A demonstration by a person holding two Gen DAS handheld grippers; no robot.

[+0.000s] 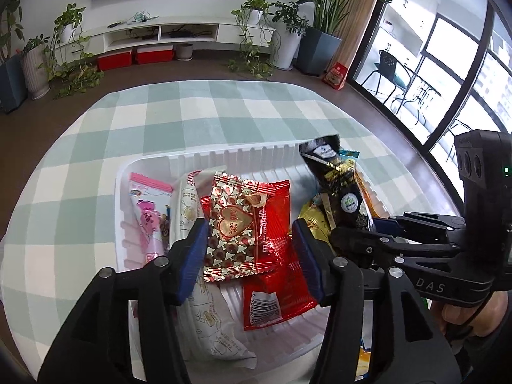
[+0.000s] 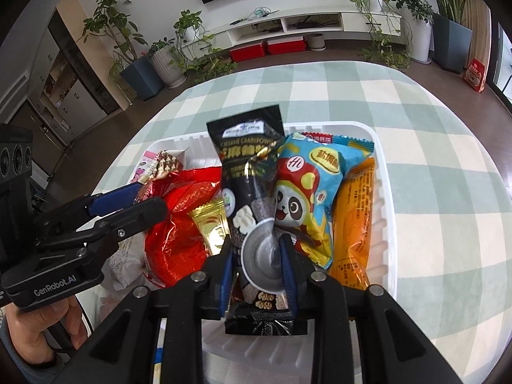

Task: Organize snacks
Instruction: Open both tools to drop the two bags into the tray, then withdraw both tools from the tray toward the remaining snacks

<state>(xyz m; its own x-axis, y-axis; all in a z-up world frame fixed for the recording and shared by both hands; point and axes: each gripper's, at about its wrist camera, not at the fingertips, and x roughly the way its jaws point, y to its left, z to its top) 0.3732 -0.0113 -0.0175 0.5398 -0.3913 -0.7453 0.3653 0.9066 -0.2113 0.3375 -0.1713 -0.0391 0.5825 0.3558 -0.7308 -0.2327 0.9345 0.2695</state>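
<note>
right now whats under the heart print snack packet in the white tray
Under the heart-print packet lies a red packet, beside a white wrapper, in the white tray. What lies beneath those is covered.

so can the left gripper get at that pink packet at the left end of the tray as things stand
Probably yes. The pink packet lies uncovered at the left end of the tray, just beside the left gripper, whose jaws stand open over the heart-print packet without pressing it. Nothing blocks a short sideways shift.

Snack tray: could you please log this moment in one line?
left tongs: open over heart-print packet | right tongs: around black sachet | tray: white, filled
</note>
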